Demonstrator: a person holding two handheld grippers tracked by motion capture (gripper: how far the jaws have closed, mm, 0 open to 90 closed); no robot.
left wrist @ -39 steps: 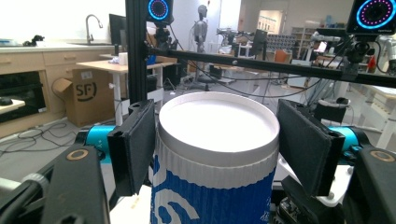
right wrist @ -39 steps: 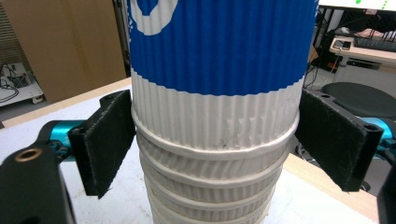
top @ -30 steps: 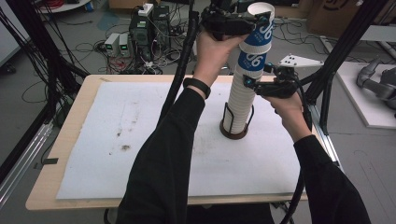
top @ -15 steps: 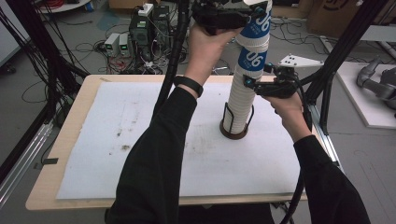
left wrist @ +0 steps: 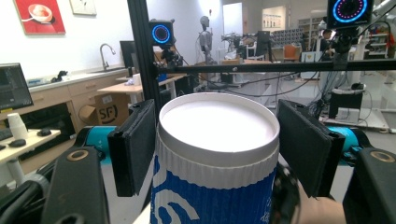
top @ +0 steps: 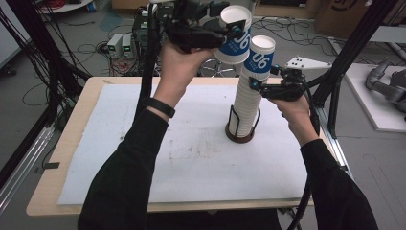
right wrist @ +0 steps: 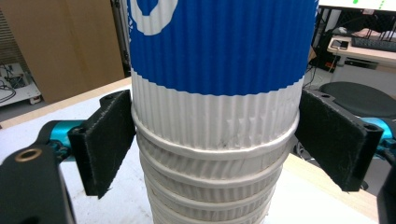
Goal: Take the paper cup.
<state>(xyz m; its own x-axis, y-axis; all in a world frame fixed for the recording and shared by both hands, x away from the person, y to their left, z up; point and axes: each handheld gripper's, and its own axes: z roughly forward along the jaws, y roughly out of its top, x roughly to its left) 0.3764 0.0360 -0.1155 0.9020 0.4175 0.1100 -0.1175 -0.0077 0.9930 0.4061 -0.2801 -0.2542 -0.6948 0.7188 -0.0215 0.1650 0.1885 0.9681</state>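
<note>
Item: my left gripper, raised high above the table, jaws clamped on one blue-and-white paper cup just below its rim; the cup is tilted, clear of the pile, up and left of its top

Item: my right gripper, jaws pressed to both sides of the cup stack about its upper part, where the white ribbed sleeves nest under the top blue cup

Item: cup stack, upright in a dark wire holder on the white mat, right of centre

Item: grey three-cornered plate, above my right hand
</note>
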